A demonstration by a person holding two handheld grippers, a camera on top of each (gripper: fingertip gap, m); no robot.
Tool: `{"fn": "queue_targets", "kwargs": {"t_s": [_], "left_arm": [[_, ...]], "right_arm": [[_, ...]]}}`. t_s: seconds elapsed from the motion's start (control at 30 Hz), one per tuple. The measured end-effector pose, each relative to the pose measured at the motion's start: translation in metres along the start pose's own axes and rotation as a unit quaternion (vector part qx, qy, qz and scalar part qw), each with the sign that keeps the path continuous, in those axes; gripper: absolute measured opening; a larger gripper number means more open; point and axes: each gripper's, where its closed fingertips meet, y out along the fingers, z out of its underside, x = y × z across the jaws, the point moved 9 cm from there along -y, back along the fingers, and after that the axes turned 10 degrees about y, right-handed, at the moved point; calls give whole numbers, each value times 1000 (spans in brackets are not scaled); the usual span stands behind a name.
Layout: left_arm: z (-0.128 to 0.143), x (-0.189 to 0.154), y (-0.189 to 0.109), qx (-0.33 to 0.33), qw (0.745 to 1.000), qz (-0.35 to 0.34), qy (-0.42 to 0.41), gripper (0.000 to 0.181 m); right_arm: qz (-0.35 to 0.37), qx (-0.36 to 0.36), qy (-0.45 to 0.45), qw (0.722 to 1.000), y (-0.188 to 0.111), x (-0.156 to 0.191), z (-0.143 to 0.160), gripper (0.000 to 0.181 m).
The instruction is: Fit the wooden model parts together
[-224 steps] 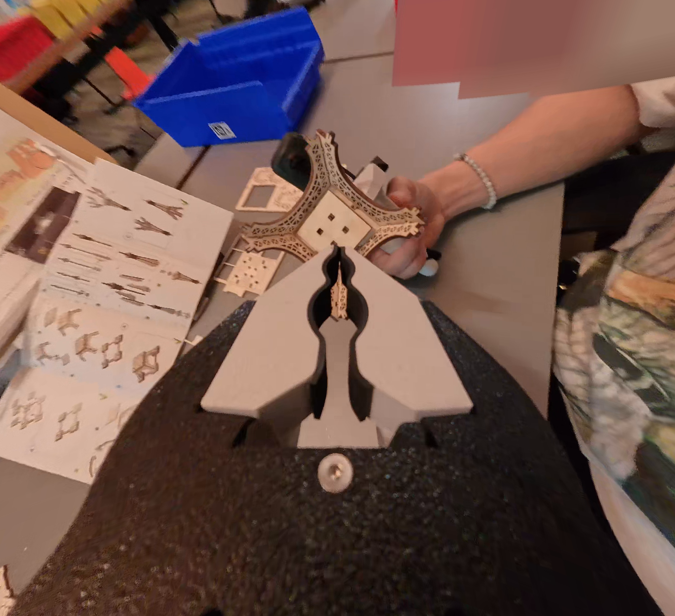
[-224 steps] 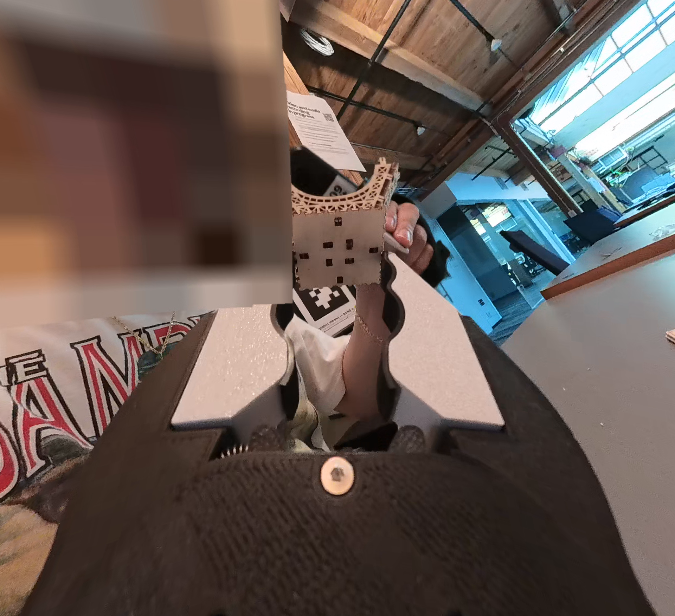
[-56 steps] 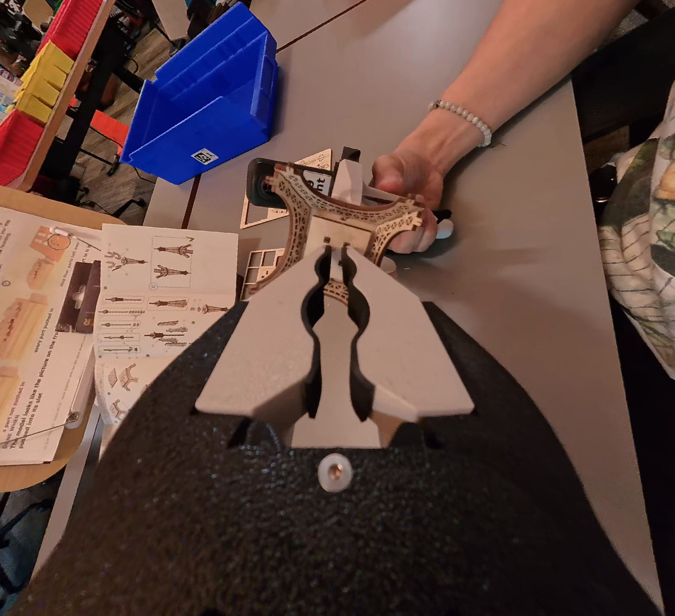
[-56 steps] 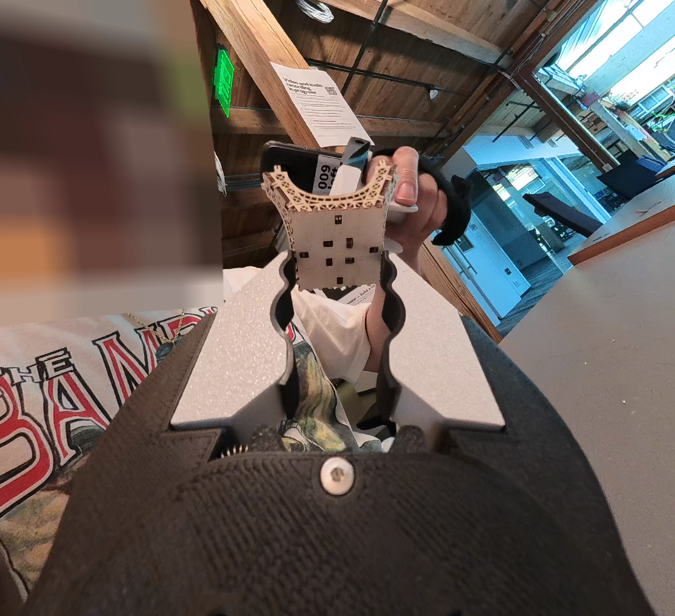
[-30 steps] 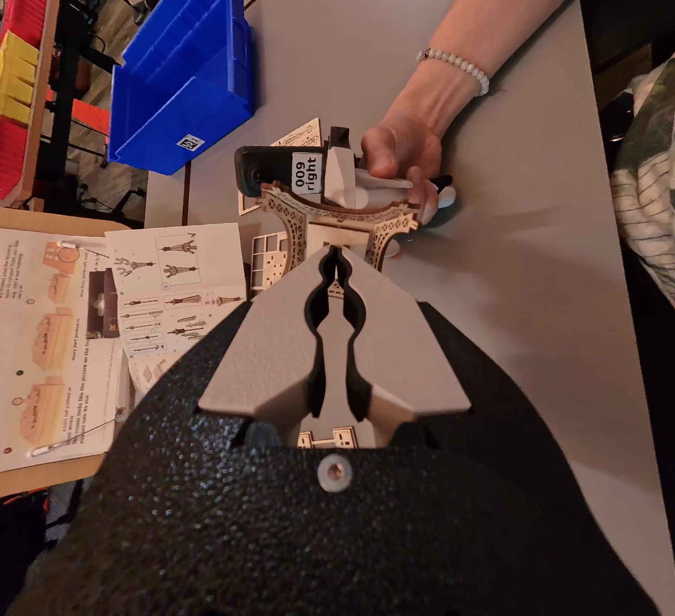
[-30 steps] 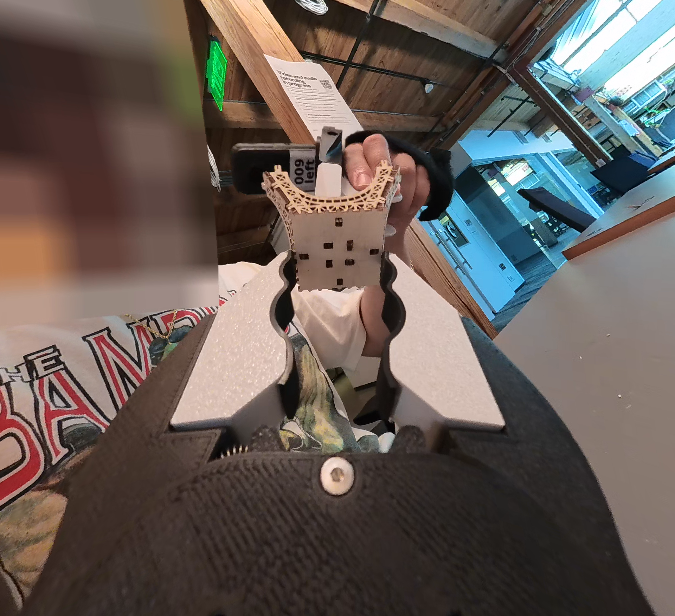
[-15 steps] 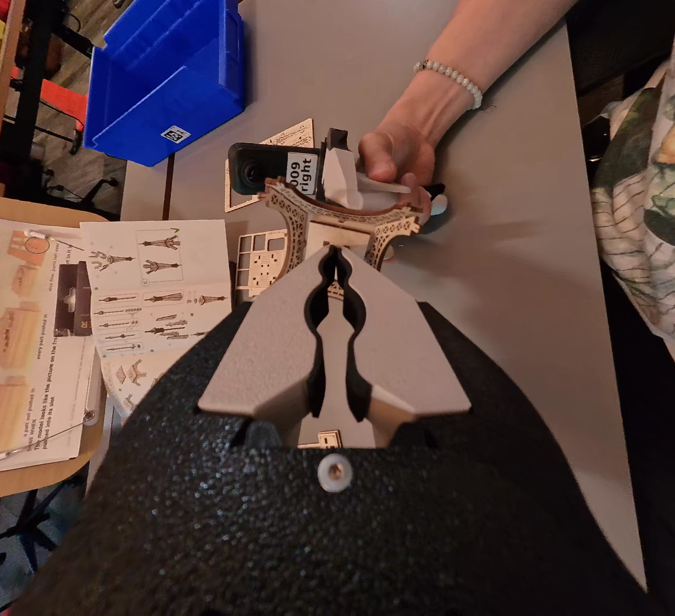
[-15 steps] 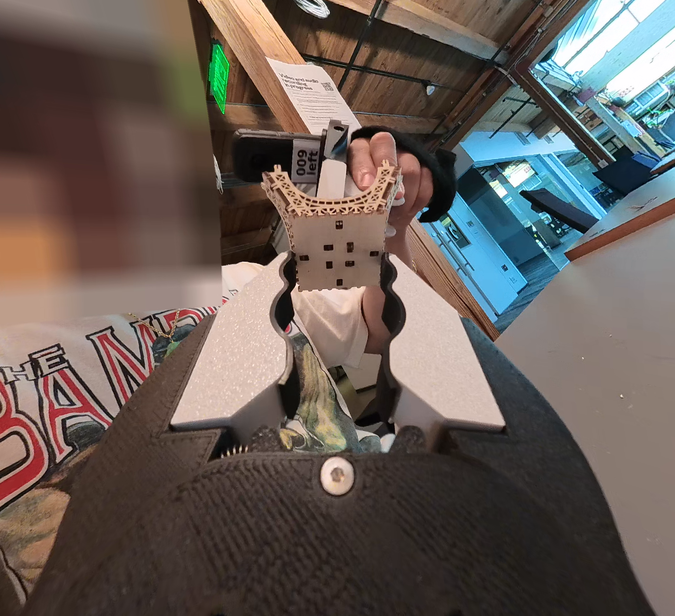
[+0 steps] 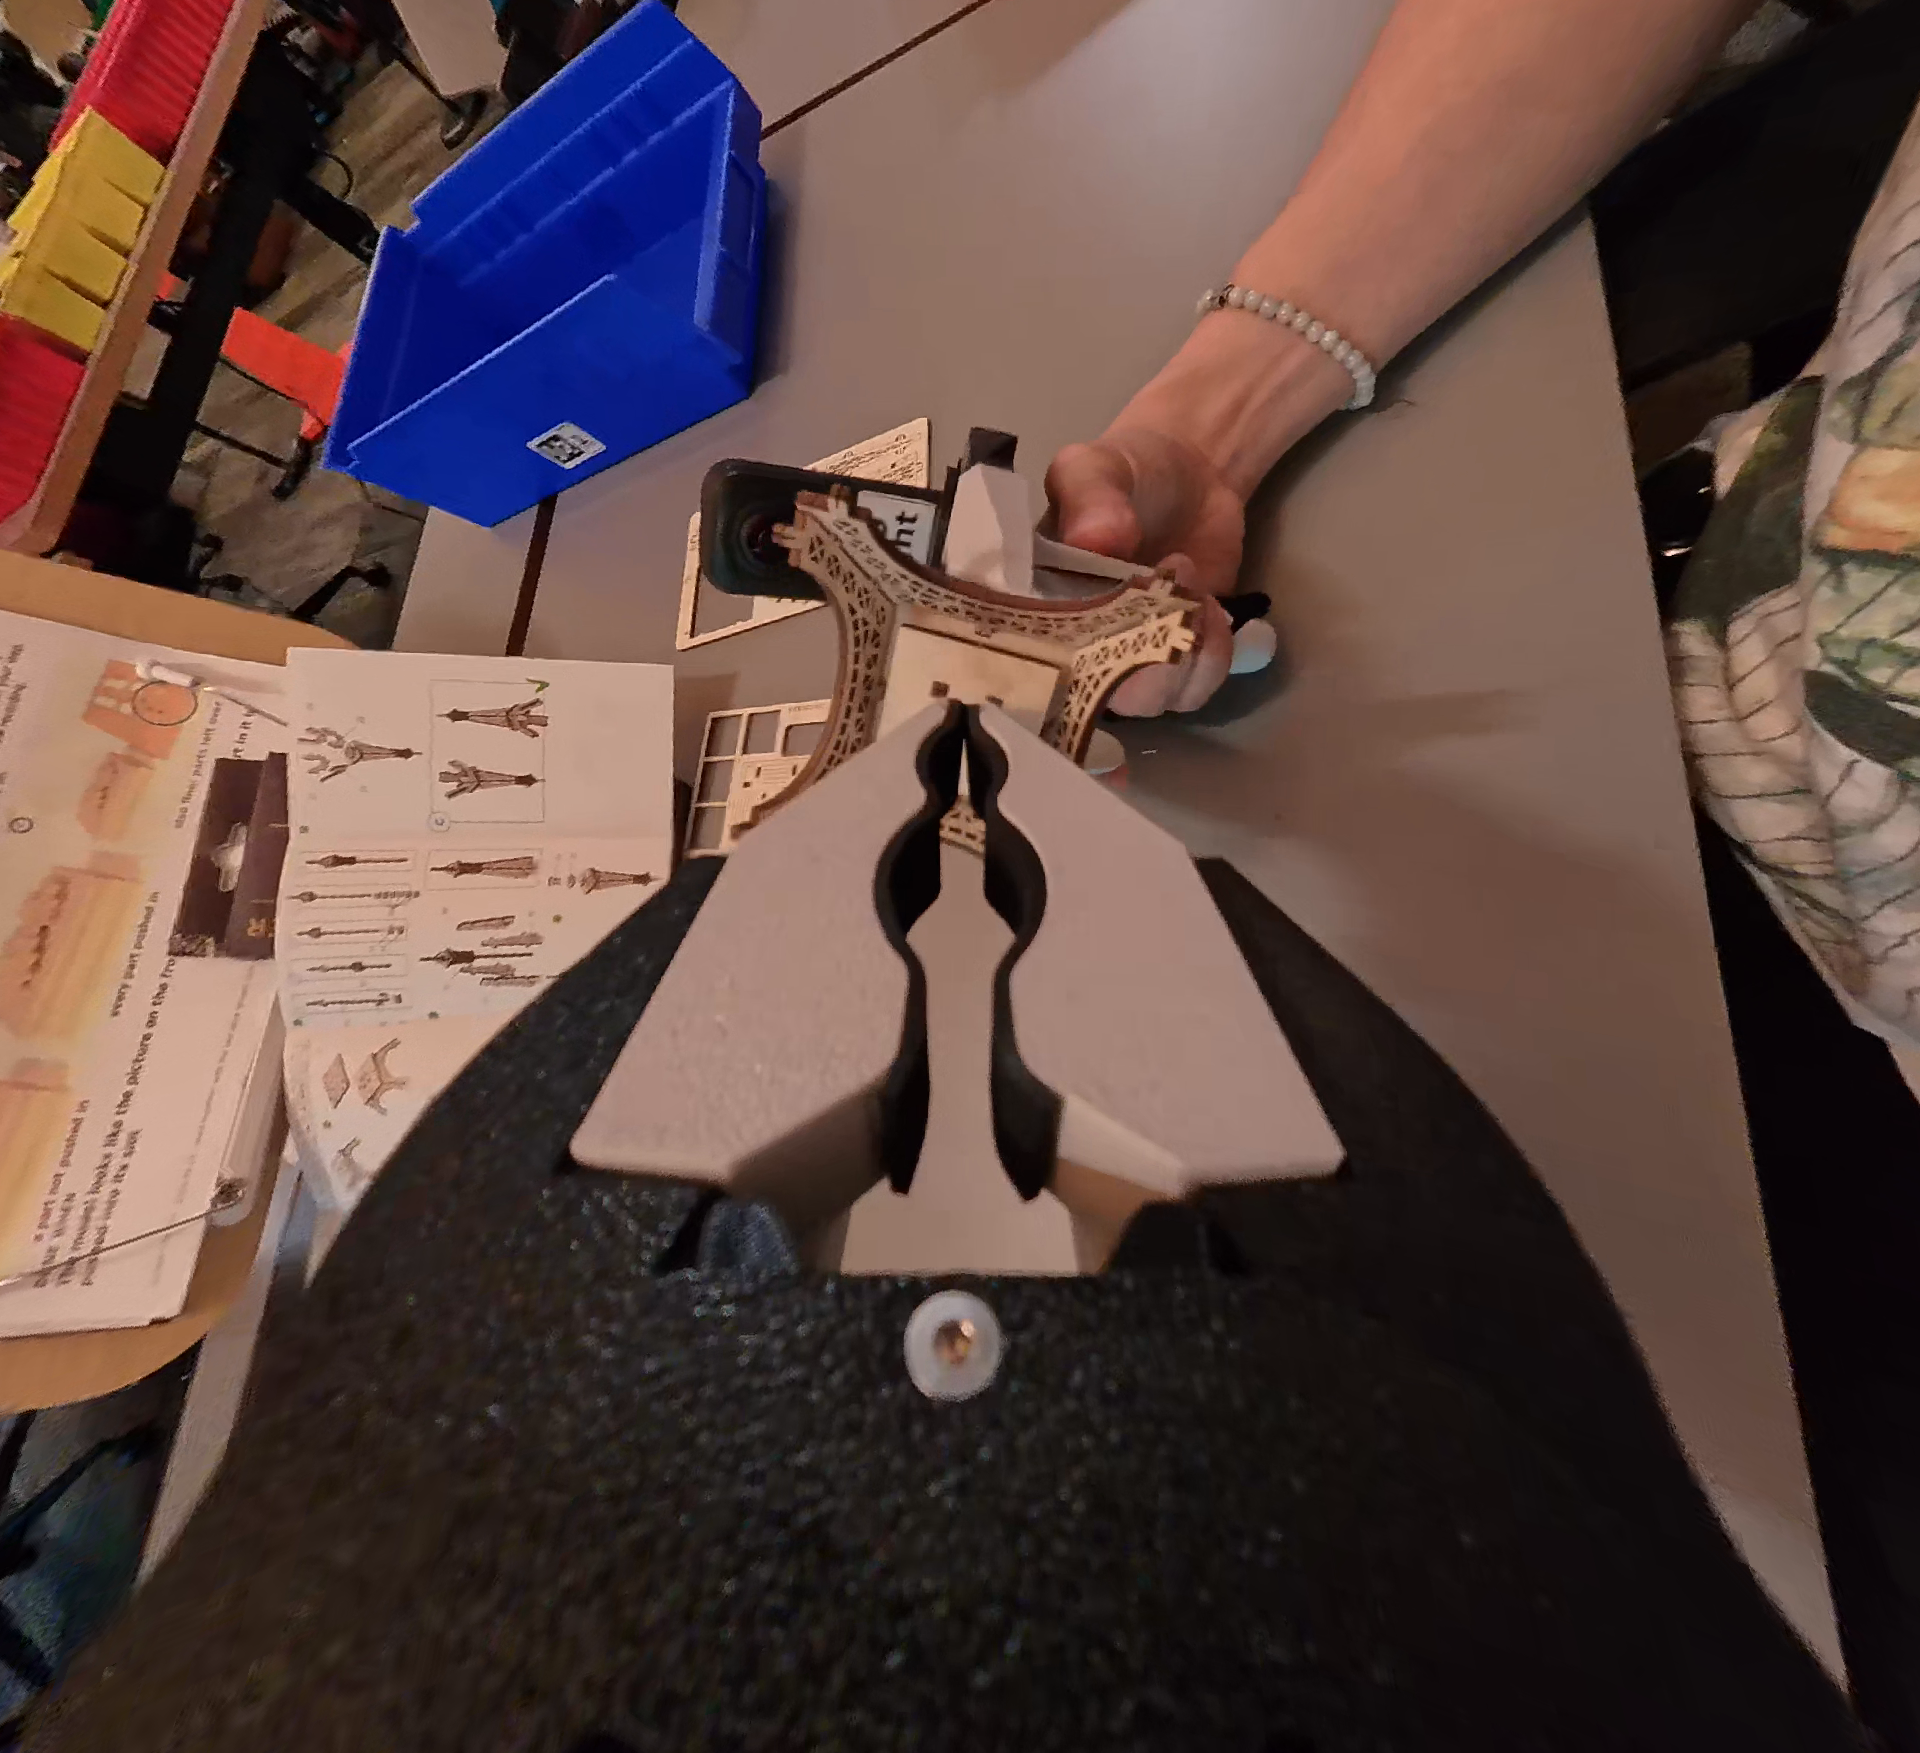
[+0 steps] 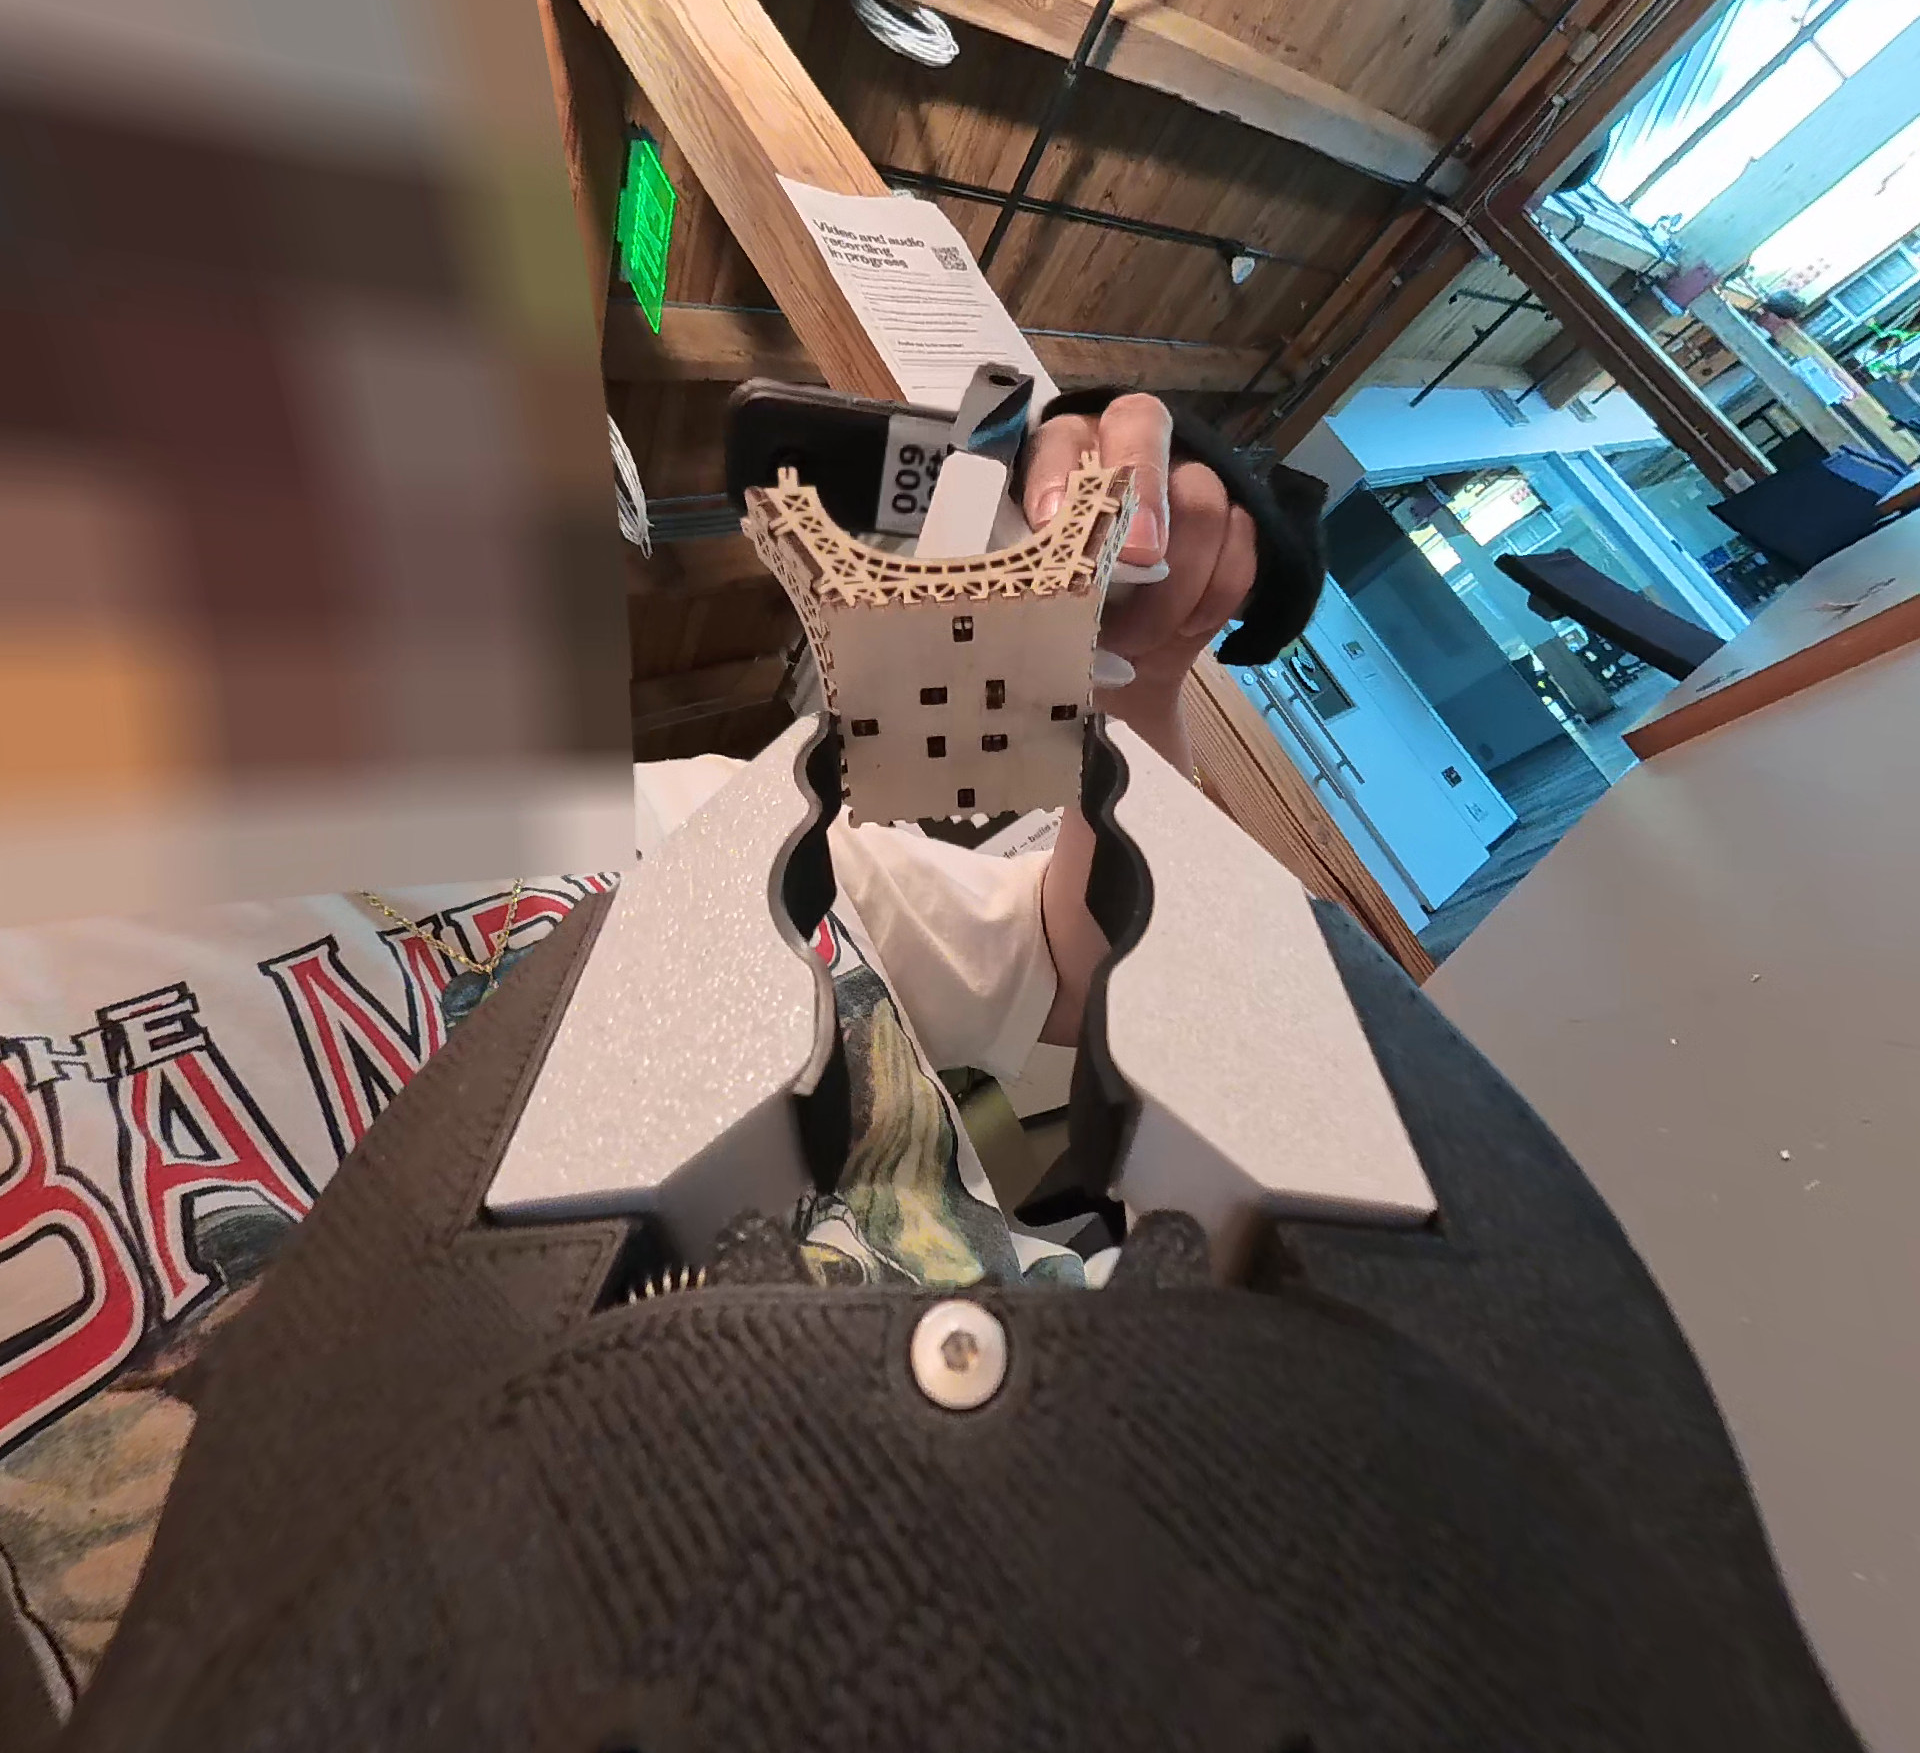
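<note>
A wooden tower base (image 10: 961, 675), a square plate with small slots and four lattice-arched legs, sits between the tips of the right gripper (image 10: 958, 747), whose jaws are clamped on its two side edges. It is held in the air above the grey counter (image 9: 1403, 872). In the left wrist view the same tower base (image 9: 977, 654) is just past the tips of the left gripper (image 9: 958, 716), at 12 o'clock from them. The left jaws are nearly together, pinched on a thin wooden spire piece (image 9: 961, 820); only a sliver of it shows in the gap, so its exact shape is hard to tell, and whether its tip touches the plate cannot be told.

A hand (image 9: 1143, 540) with a pearl bracelet grips the right gripper's handle behind the base. On the counter at 10 o'clock from the base lies a blue plastic bin (image 9: 561, 280). At 9 o'clock lie printed instruction sheets (image 9: 468, 820), and just beside the base, at 8 o'clock, lies a punched wooden parts sheet (image 9: 758, 768).
</note>
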Motion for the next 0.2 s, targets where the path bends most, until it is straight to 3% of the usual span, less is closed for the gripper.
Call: {"fn": "queue_targets", "kwargs": {"t_s": [0.2], "left_arm": [[0, -4, 7, -6, 1000, 17, -2, 0]], "right_arm": [[4, -4, -3, 1000, 0, -1, 0, 46]]}}
